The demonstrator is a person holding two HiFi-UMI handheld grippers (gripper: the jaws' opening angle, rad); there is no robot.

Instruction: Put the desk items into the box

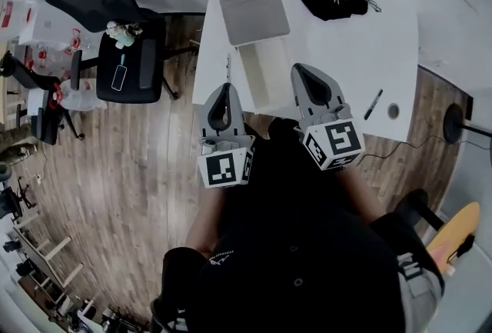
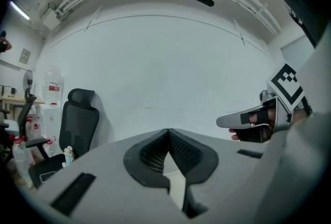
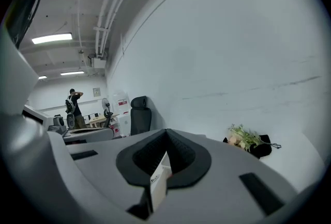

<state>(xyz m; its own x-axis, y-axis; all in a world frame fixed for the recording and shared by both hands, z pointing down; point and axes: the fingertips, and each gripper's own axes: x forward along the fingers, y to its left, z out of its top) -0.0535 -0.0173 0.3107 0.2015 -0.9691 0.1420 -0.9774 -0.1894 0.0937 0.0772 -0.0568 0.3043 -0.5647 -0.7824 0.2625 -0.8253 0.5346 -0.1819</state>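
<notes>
White desk (image 1: pixel 392 39) against a white wall carries an open white rectangular box (image 1: pixel 260 76) and, to its right, a slim black marker pen (image 1: pixel 373 104). The pen's long axis runs diagonally, near-left to far-right. Left tool (image 1: pixel 225 89) and right tool (image 1: pixel 302 70) hover flanking the box, jaw tips together, gripping nothing. The right tool is nearer the pen, so it is judged the likelier to take it.
</notes>
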